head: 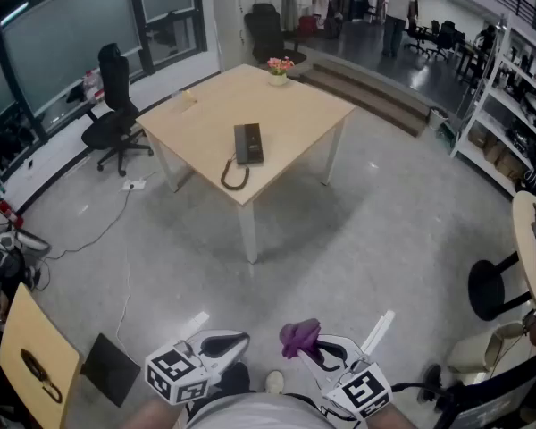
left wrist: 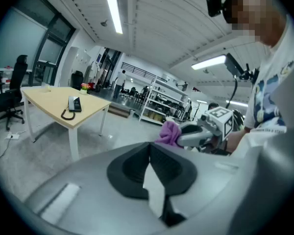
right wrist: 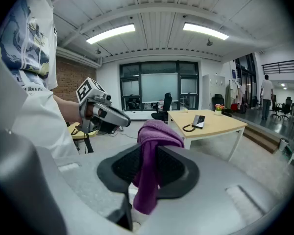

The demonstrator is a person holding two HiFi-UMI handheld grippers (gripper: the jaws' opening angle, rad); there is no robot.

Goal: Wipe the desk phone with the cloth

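The black desk phone [head: 247, 143] lies on a light wooden table [head: 295, 114] far ahead, its coiled cord [head: 233, 176] near the front edge; it also shows small in the left gripper view [left wrist: 74, 103] and the right gripper view [right wrist: 199, 121]. My right gripper [head: 297, 340] is shut on a purple cloth [right wrist: 149, 165], which sticks up between the jaws [head: 300, 334]. My left gripper [head: 241, 340] is shut with nothing in it. Both are held low, close to the person's body, far from the table.
A black office chair [head: 113, 105] stands left of the table, a small flower pot [head: 279, 70] at its far edge. Cables trail on the floor [head: 125, 231]. Shelving [head: 514, 114] lines the right side. A round table edge [head: 527, 239] and stool [head: 489, 289] are at right.
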